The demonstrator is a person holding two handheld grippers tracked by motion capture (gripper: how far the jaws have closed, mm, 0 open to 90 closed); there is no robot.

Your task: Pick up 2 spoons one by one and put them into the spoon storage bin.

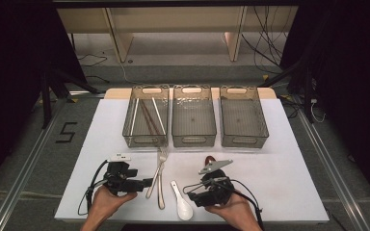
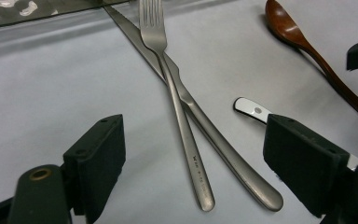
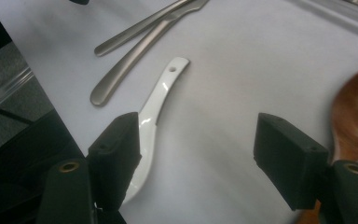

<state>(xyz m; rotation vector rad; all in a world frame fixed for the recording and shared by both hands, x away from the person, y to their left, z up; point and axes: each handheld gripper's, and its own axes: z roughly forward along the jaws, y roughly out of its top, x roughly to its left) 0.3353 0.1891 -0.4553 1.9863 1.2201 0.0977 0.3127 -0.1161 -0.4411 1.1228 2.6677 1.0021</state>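
Holding my left gripper wide open and empty, I see the crossed fork and knife lying between its jaws. My right gripper, open and empty, has the white spoon under its left jaw.

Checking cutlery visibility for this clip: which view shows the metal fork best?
The left gripper view: the fork lies full length between the open jaws, tines sharp, crossed over the knife. The high view shows the fork small below the left bin. The right gripper view catches mostly its handle.
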